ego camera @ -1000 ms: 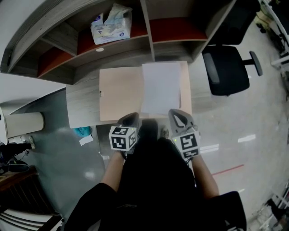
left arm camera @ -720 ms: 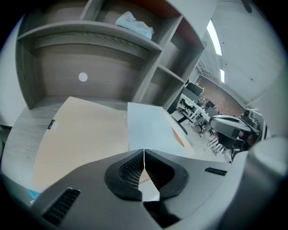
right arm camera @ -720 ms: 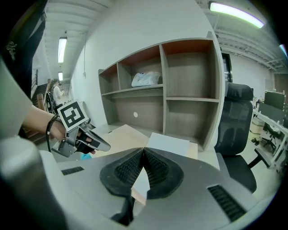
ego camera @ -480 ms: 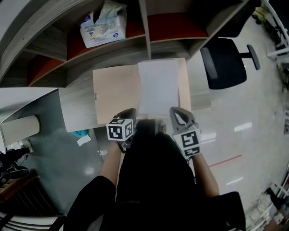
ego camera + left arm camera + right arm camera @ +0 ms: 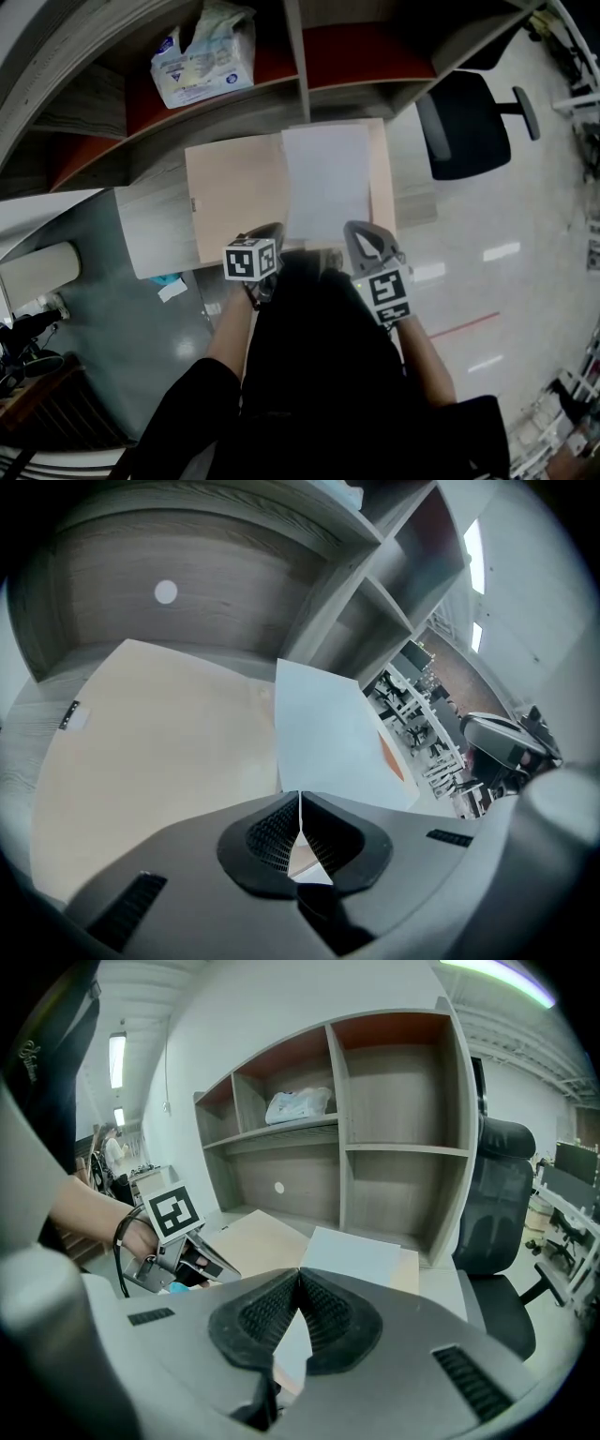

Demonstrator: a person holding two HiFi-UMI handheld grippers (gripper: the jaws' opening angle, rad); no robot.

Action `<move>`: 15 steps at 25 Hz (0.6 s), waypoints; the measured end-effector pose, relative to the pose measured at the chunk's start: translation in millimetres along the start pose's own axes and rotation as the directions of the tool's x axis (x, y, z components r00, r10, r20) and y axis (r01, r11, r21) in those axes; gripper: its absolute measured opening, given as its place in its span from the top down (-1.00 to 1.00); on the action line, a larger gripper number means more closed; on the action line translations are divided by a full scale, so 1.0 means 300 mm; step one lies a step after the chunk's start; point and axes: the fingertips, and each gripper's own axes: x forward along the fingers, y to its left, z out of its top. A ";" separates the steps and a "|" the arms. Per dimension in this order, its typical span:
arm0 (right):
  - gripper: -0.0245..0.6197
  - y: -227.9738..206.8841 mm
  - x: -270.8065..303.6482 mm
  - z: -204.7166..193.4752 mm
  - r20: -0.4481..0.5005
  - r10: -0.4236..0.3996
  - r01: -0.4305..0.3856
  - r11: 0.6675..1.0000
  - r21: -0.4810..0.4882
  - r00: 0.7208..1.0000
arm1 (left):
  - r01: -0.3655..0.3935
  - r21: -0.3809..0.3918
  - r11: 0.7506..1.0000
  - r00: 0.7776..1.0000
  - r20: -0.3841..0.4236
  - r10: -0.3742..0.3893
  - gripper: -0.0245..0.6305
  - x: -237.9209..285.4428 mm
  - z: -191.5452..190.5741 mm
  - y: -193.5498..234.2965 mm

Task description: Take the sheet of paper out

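A white sheet of paper (image 5: 328, 183) lies on the right half of a beige folder (image 5: 234, 197) on the grey desk (image 5: 155, 230). My left gripper (image 5: 272, 232) hovers at the folder's near edge, just left of the sheet's near left corner, with its jaws shut and nothing between them. My right gripper (image 5: 354, 232) is at the sheet's near right corner, also shut and empty. The left gripper view shows the sheet (image 5: 328, 733) and folder (image 5: 159, 742) beyond the closed jaws (image 5: 300, 799). In the right gripper view the sheet (image 5: 352, 1255) lies ahead of the jaws (image 5: 298, 1274).
A shelf unit (image 5: 300, 84) rises behind the desk, with a white plastic package (image 5: 202, 56) in its upper left bay. A black office chair (image 5: 469, 122) stands to the right. A blue scrap (image 5: 169, 278) lies on the floor at the left.
My left gripper has come down and forward to the folder's near edge. The right gripper has hardly shifted. Both stay shut.
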 end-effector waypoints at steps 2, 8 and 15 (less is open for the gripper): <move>0.87 -0.012 0.005 -0.001 -0.009 -0.003 0.003 1.000 0.000 1.000 | 0.014 -0.009 1.000 1.000 -0.006 -0.014 0.78 0.015 0.006 -0.001; 0.87 -0.048 0.015 0.003 -0.021 -0.013 0.013 1.000 0.002 1.000 | 0.037 -0.060 0.998 0.998 -0.058 -0.041 0.78 0.052 -0.014 0.009; 0.87 -0.071 0.016 -0.016 -0.034 -0.028 0.029 0.999 0.023 0.999 | 0.110 -0.205 0.973 0.984 -0.114 -0.135 0.36 0.090 -0.028 0.024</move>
